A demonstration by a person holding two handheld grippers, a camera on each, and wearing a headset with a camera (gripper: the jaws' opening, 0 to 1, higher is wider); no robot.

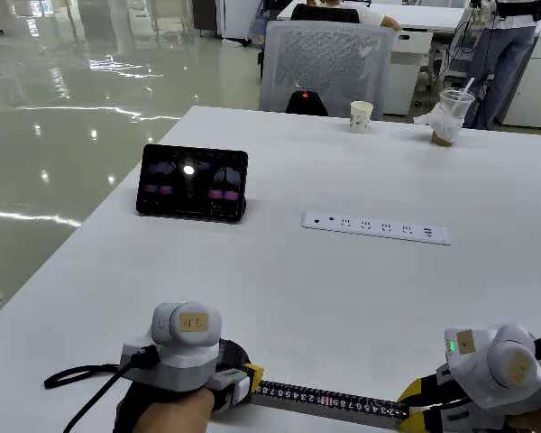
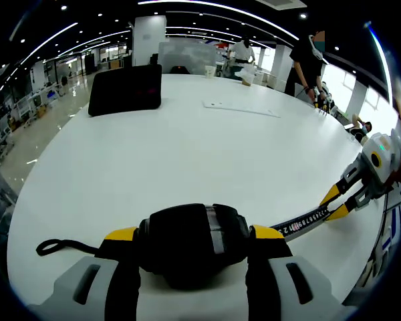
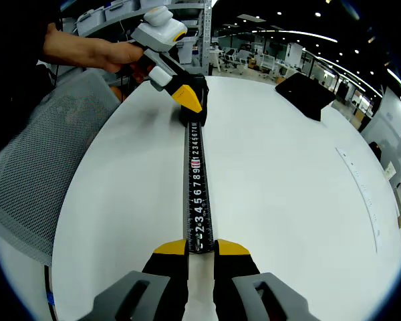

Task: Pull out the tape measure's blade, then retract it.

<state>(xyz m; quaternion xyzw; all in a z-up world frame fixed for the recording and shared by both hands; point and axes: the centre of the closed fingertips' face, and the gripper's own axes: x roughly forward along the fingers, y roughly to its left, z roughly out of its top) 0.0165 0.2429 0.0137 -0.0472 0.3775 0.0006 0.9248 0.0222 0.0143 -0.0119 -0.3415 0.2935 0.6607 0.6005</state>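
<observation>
A black tape measure case (image 2: 192, 242) sits on the white table, clamped between the yellow-tipped jaws of my left gripper (image 2: 194, 234). In the head view the left gripper (image 1: 239, 383) is at the near edge, left of centre. The black blade (image 3: 196, 194) with white numbers runs flat across the table from the case (image 3: 195, 100) to my right gripper (image 3: 200, 247), which is shut on the blade's end. In the head view the blade (image 1: 329, 400) spans between both grippers, with the right gripper (image 1: 413, 408) at the lower right. A black wrist strap (image 2: 60, 247) trails from the case.
A black tablet (image 1: 192, 182) stands at the left middle of the table. A white power strip (image 1: 376, 227) lies beyond the centre. Two cups (image 1: 362, 115) stand at the far edge by a grey chair (image 1: 325, 68). A person (image 1: 505, 45) stands at the far right.
</observation>
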